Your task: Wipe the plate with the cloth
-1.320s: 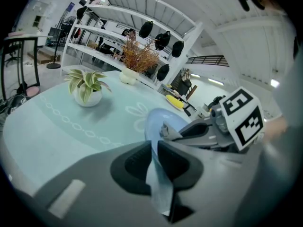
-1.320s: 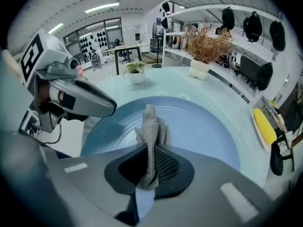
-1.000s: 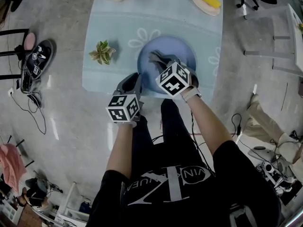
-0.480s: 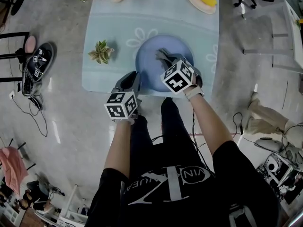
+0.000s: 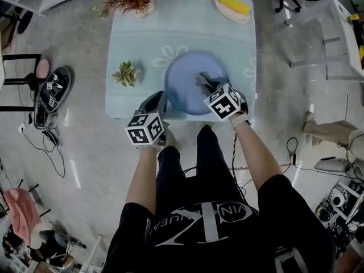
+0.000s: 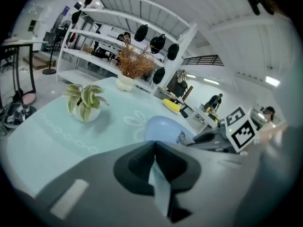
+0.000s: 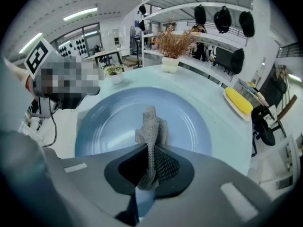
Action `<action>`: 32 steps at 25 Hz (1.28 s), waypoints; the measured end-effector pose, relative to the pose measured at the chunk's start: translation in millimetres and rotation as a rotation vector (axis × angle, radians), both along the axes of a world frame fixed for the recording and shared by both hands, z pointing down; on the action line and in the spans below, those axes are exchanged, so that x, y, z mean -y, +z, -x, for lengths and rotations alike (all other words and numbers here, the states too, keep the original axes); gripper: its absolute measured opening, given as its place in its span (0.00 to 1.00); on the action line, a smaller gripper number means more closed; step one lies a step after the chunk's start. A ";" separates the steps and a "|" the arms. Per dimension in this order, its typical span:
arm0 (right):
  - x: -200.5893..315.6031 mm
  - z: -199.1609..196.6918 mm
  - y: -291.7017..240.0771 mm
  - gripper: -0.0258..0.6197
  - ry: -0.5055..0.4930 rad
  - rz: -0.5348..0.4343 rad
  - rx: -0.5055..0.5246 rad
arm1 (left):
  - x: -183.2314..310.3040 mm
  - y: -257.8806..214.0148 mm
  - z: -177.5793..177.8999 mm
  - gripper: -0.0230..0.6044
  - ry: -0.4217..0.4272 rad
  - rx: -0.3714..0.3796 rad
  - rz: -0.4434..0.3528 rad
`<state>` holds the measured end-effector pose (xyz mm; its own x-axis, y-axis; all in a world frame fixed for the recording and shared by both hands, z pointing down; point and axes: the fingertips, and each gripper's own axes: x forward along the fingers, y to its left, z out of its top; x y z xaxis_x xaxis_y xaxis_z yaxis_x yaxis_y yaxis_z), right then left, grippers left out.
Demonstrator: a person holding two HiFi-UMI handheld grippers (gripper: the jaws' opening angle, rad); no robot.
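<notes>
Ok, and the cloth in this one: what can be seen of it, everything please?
The cloth is grey with an open, mesh-like weave, and looks soft and limp. It is bunched into a narrow crumpled wad, clamped between the shut jaws of the right gripper. Its free end sticks out ahead of them over the middle of the blue plate. Whether its tip presses on the plate cannot be told.

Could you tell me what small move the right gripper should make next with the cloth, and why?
Probably press the cloth down and sweep it across the plate. The right gripper is shut on the cloth, whose free end stands over the middle of the plate, and whether it touches isn't clear.
</notes>
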<state>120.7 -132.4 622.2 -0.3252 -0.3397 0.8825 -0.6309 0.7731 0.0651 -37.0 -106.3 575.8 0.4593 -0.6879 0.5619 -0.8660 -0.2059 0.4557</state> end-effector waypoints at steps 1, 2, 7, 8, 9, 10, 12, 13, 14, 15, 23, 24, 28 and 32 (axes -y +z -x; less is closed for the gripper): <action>-1.4 -1.6 -5.4 0.08 0.024 -0.006 0.034 | 2.0 -7.4 0.6 0.04 0.007 -0.007 -0.024; -2.5 -3.2 -11.8 0.08 0.048 -0.015 0.066 | 4.2 -14.6 1.9 0.04 0.012 -0.006 -0.048; 2.7 -8.7 -59.9 0.08 0.160 -0.103 0.215 | 20.1 -51.5 15.4 0.04 0.003 0.069 -0.155; 4.6 -10.1 -70.9 0.08 0.178 -0.125 0.242 | 23.3 -60.9 17.1 0.04 0.003 0.079 -0.179; 6.1 -11.8 -82.3 0.08 0.195 -0.148 0.267 | 25.9 -71.0 18.1 0.04 0.006 0.089 -0.205; 7.3 -13.6 -93.7 0.08 0.210 -0.171 0.290 | 27.9 -81.7 18.8 0.04 0.012 0.099 -0.233; 8.8 -17.1 -116.3 0.08 0.237 -0.213 0.328 | 31.1 -104.2 19.5 0.04 0.028 0.126 -0.288; 9.4 -18.6 -127.3 0.08 0.248 -0.231 0.345 | 32.6 -115.8 19.7 0.04 0.035 0.140 -0.315; 9.8 -20.0 -138.0 0.08 0.259 -0.249 0.360 | 34.0 -127.5 19.9 0.04 0.042 0.151 -0.340; 10.0 -21.1 -148.5 0.08 0.268 -0.265 0.375 | 35.1 -138.8 20.1 0.04 0.047 0.159 -0.362; 5.0 -32.0 -227.4 0.08 0.346 -0.369 0.544 | 33.8 -212.4 20.3 0.04 0.061 0.188 -0.469; 3.9 -32.4 -236.4 0.08 0.348 -0.382 0.561 | 32.7 -218.5 20.7 0.04 0.065 0.198 -0.478; -0.2 -34.7 -269.5 0.08 0.351 -0.421 0.628 | 27.4 -243.0 21.0 0.04 0.062 0.213 -0.523; -3.3 -36.2 -298.9 0.08 0.344 -0.457 0.679 | 23.6 -271.7 20.6 0.04 0.045 0.203 -0.571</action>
<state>156.9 -129.1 323.3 -0.5441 -0.7870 0.2908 -0.8383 0.5237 -0.1515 -57.6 -129.8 304.1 0.4174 -0.8888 0.1891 -0.9087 -0.4078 0.0893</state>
